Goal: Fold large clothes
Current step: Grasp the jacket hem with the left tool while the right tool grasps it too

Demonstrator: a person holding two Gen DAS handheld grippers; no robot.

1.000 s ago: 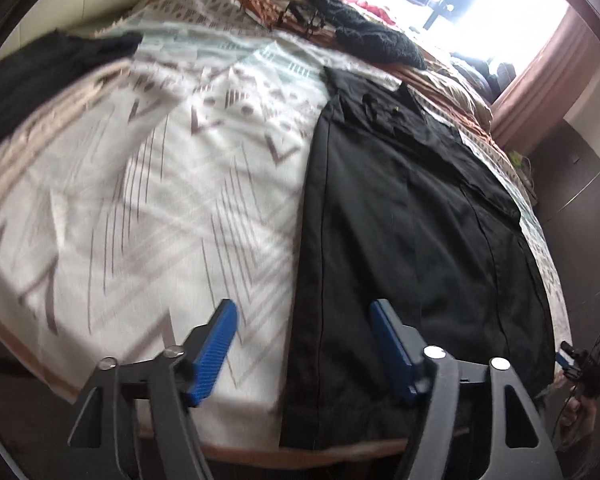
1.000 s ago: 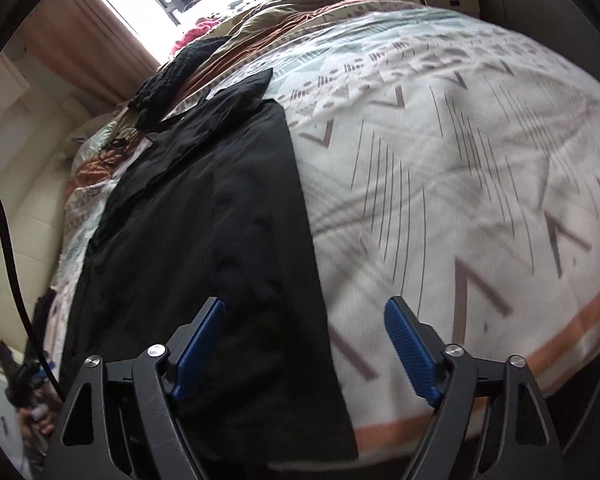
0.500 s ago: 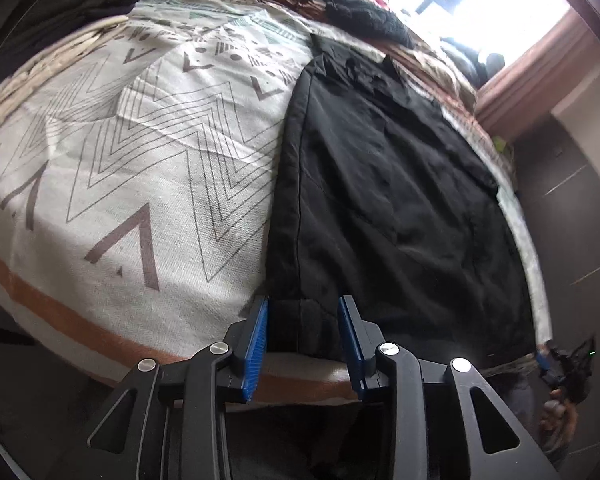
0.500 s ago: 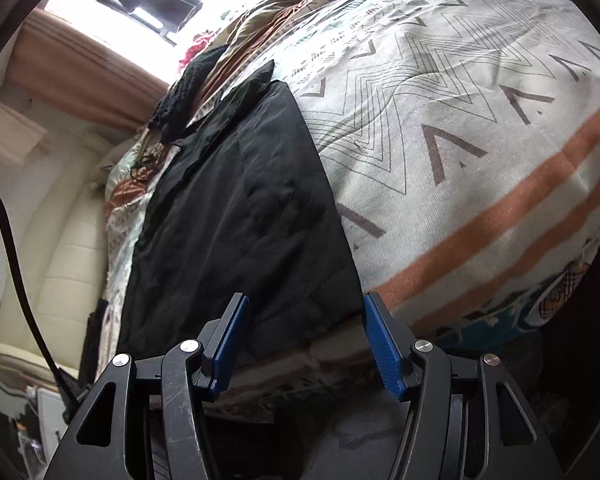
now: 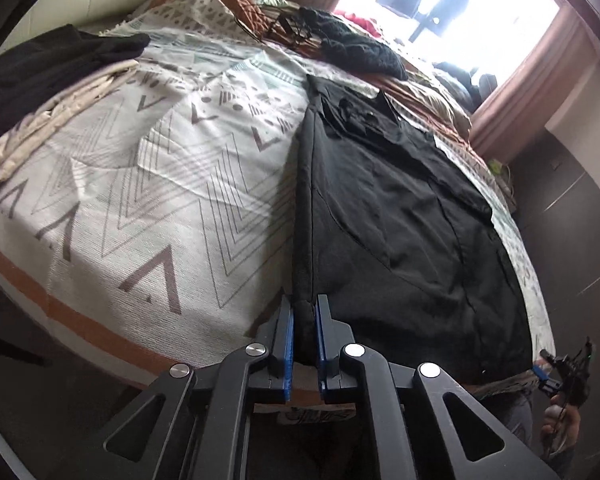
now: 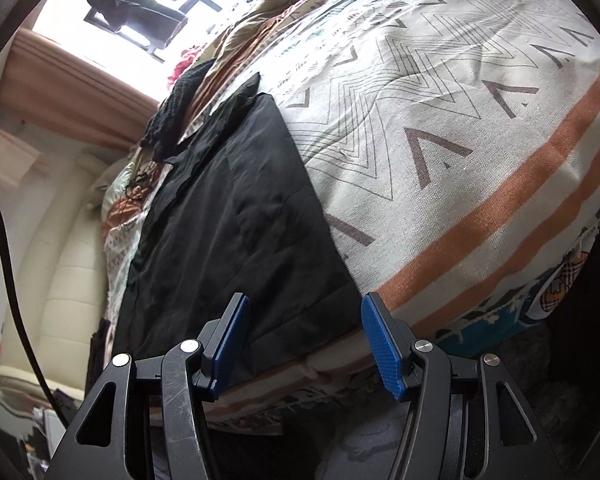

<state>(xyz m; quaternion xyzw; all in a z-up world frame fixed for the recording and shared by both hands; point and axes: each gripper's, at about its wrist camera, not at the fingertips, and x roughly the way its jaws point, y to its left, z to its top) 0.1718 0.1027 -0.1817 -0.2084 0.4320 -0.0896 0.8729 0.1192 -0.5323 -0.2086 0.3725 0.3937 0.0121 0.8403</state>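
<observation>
A large black garment (image 5: pixel 400 220) lies flat and lengthwise on the patterned bedspread (image 5: pixel 160 200). My left gripper (image 5: pixel 304 302) is shut on the garment's near left hem corner at the bed's edge, and the cloth rises a little between the blue pads. In the right wrist view the same garment (image 6: pixel 236 216) reaches the near edge of the bed. My right gripper (image 6: pixel 305 300) stands open there. The near right hem corner sits between its fingers, and the pads do not press on it.
A black knitted item (image 5: pixel 360 48) lies at the far end of the bed beside a bright window. Another dark cloth (image 5: pixel 40 72) lies on a pile at the far left. A black cable (image 6: pixel 4 240) hangs at the left over a cream padded panel (image 6: pixel 60 280).
My left gripper came to the bed's edge and closed on the garment's hem corner, which now lifts slightly. My right gripper narrowed a little and came down around the other hem corner.
</observation>
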